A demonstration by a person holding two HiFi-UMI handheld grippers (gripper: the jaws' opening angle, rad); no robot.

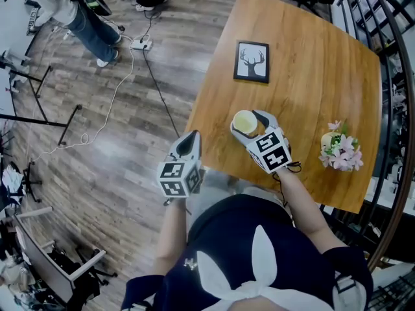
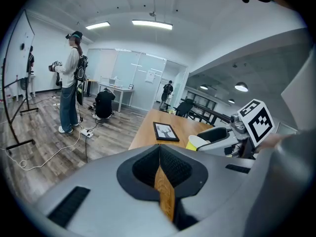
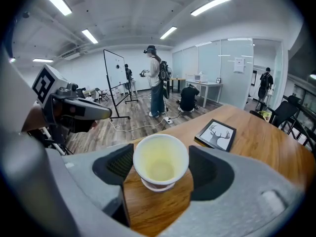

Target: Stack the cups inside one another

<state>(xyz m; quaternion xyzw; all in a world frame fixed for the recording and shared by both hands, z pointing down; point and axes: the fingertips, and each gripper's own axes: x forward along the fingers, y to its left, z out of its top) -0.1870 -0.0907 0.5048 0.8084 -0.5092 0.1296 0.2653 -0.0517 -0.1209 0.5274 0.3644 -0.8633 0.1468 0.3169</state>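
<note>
- A pale yellow paper cup (image 1: 245, 122) stands upright with its mouth open, on the near left part of the table (image 1: 311, 63). The jaws of the right hand-held gripper (image 1: 249, 123) touch its sides.
- The whitish rim of a second cup (image 3: 157, 187) shows just beneath it, nested around its base.

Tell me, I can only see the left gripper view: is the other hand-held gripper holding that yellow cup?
Observer: Yes. In the right gripper view the yellow cup sits in the right hand-held gripper, with its rim touching both jaws.
Operator: Is anything in it?
Observer: No, it looks empty inside.
Operator: What else is on the table?
Observer: The head view shows pink flowers near the right edge of the table. Your view misses them.
</note>
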